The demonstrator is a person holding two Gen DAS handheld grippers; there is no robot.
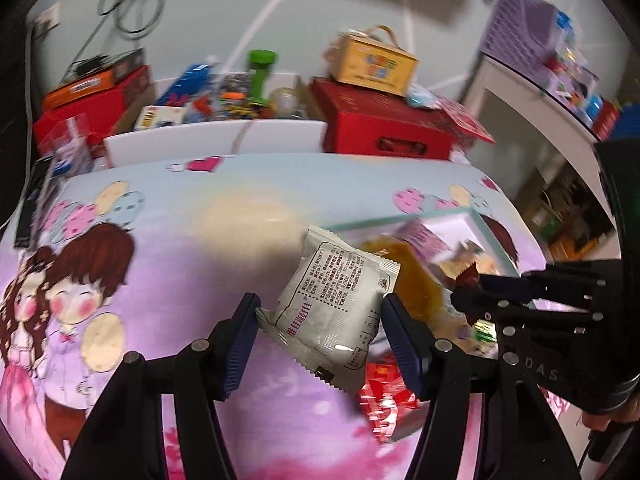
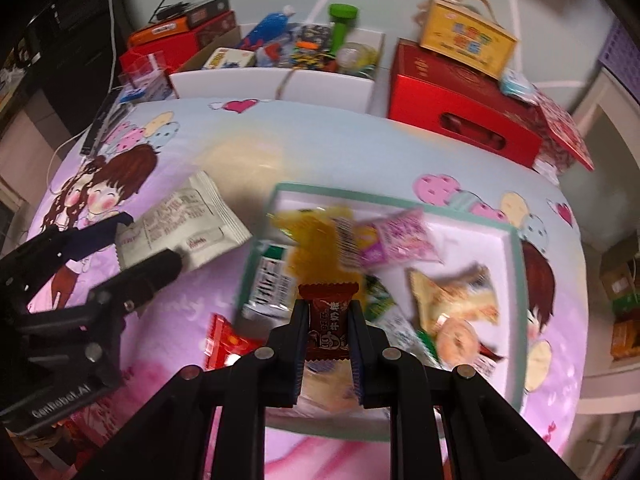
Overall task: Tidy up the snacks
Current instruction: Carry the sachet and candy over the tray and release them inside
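Observation:
My left gripper (image 1: 320,312) is shut on a white snack packet (image 1: 332,308), held above the cartoon-print cloth; the same packet (image 2: 180,228) and left gripper (image 2: 148,248) show at the left of the right wrist view. My right gripper (image 2: 328,312) is shut on a small dark red candy (image 2: 327,320), above the near edge of a white tray with a green rim (image 2: 516,264). Several snack packets lie in the tray, among them a yellow one (image 2: 316,240) and a pink one (image 2: 400,236). In the left wrist view the right gripper (image 1: 468,296) sits at the right, over the tray (image 1: 472,216).
A red packet (image 2: 228,340) lies on the cloth left of the tray. Behind the table stand a white bin (image 2: 272,80) of mixed items, red boxes (image 2: 460,112) and a yellow box (image 2: 464,36). White shelving (image 1: 532,92) stands at the right.

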